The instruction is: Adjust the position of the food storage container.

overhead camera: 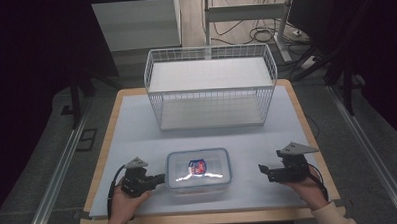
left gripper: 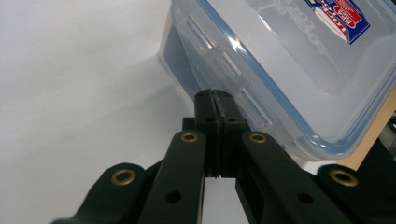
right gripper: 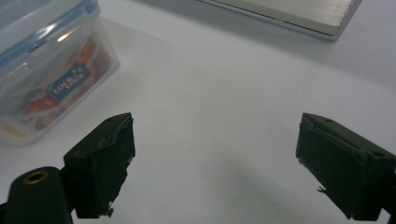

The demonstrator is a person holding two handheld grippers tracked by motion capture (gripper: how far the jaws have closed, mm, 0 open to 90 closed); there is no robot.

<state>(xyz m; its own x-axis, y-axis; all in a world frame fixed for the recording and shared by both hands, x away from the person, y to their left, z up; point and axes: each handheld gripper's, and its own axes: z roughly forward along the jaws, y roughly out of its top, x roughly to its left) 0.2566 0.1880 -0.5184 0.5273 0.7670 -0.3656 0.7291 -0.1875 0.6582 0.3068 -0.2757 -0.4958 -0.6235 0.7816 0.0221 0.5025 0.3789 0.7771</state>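
1. The left gripper [overhead camera: 159, 180] has its jaws pressed together with nothing between them — its tips meet right at the left side wall of the clear food container [overhead camera: 198, 170], beside a side latch [left gripper: 252, 108]; whether they touch the plastic cannot be told.
2. The right gripper [overhead camera: 264, 170] stands with its jaws spread wide and bare, well apart from the container's right side, pointing toward it.
3. The container lies flat, its blue-rimmed lid [left gripper: 299, 51] on, between the two grippers near the table's front edge.
4. A white sheet [overhead camera: 137, 129] covers the wooden table [overhead camera: 307, 133].
5. A white wire basket [overhead camera: 210, 86] stands at the far end — behind the container.
6. Beyond it, cables [overhead camera: 254, 35] lie on the floor.
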